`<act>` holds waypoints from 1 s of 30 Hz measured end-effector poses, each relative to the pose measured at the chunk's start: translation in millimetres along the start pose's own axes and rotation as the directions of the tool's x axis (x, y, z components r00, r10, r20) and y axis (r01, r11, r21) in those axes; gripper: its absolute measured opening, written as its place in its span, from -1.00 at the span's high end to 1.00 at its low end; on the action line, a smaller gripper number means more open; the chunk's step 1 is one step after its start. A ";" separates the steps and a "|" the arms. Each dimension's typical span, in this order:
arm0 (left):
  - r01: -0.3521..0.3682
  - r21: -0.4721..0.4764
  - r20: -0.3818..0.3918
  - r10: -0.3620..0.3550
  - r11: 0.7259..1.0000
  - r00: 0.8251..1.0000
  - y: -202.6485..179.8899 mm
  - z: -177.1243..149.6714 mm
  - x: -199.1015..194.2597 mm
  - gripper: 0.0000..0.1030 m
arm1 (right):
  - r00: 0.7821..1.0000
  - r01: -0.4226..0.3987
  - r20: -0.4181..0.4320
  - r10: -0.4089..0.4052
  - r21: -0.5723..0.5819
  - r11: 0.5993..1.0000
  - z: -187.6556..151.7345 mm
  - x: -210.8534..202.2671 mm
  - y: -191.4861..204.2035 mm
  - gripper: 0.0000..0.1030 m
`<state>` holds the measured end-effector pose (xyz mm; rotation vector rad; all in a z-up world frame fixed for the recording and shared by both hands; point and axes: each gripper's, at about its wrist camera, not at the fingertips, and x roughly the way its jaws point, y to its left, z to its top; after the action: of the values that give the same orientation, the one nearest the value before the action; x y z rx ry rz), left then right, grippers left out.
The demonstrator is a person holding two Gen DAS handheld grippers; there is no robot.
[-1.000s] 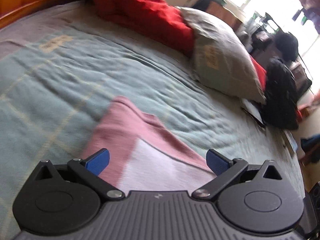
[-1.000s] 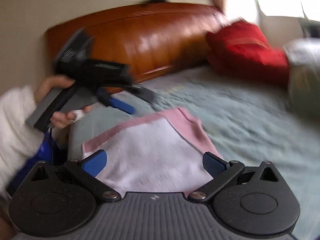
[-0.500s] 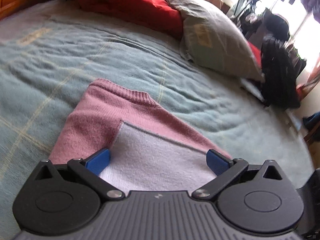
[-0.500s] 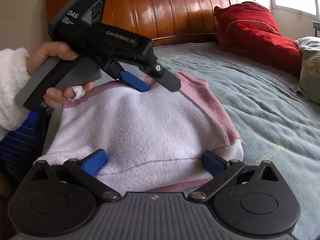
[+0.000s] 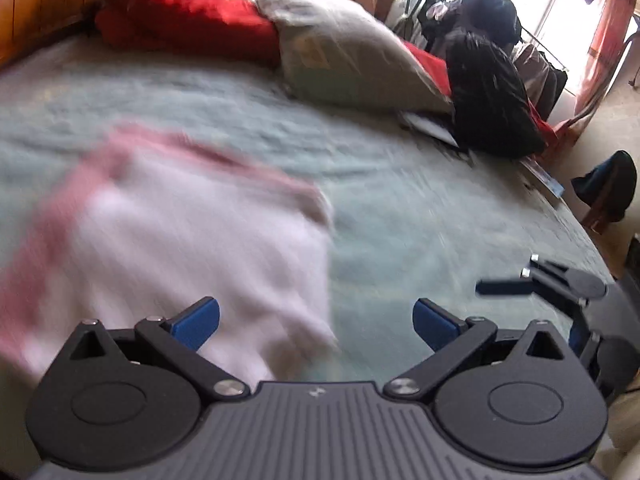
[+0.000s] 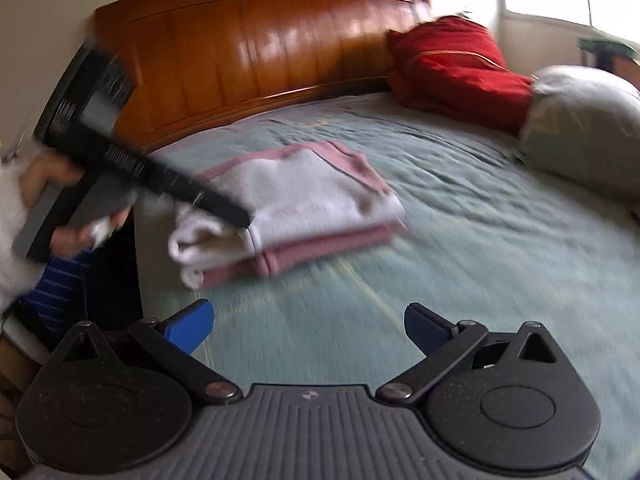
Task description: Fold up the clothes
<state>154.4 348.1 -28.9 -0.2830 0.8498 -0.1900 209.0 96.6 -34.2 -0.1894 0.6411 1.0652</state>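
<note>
Left wrist view: left gripper (image 5: 316, 320) spread wide, blue pads holding nothing. Folded sweater (image 5: 192, 240), pink and white, lying on the green bedspread (image 5: 420, 216) ahead and to the left, its near corner reaching in beside the left pad; whether pad and cloth touch, impossible to say through the blur. Edges smeared, so fold lines and layer count unreadable here. At the lower right, only the tip of the right gripper (image 5: 532, 284), low over bare bedspread, clear of the sweater.

Right wrist view: right gripper (image 6: 308, 326) likewise wide open and empty, hovering over bare bedspread. Sweater (image 6: 296, 204) ahead and up-left, a compact stack of several layers, long axis running left to right with a slight slant, rounded fold toward the left. Left gripper (image 6: 228, 210) crossing over the stack's left end, clearly the nearer of the two; a hand (image 6: 80, 216) and white sleeve gripping its handle. Far finger hidden behind the body, so its opening not readable from this side.

Sweater already lying as a folded bundle; equally fitting one more fold to come or a finished stack just released.
</note>
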 end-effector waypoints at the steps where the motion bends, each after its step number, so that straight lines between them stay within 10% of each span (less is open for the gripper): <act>1: -0.010 -0.006 -0.008 0.010 1.000 1.000 -2.9 -8.4 3.1 -0.98 | 1.000 0.006 0.001 -0.006 0.012 1.000 -5.5 -6.7 -0.4 -1.00; 10: -0.119 0.032 0.070 0.117 0.992 0.991 -31.3 -28.2 -14.3 -0.98 | 0.999 0.052 0.009 -0.053 0.110 0.993 -44.5 -51.8 -3.1 -1.00; 17: -0.044 -0.114 0.052 0.050 0.993 0.997 -10.8 -37.5 -5.2 -0.98 | 0.998 0.062 0.011 -0.064 0.140 0.988 -47.9 -55.6 -3.1 -1.00; 30: -0.149 -0.129 0.218 0.175 0.980 0.960 54.5 49.3 -11.2 -0.98 | 0.998 0.062 0.007 -0.063 0.116 0.991 -45.6 -46.7 5.5 -1.00</act>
<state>187.6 411.1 -7.5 -0.3315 0.6516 0.0443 171.1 44.0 -43.2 -0.1022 0.6816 0.9650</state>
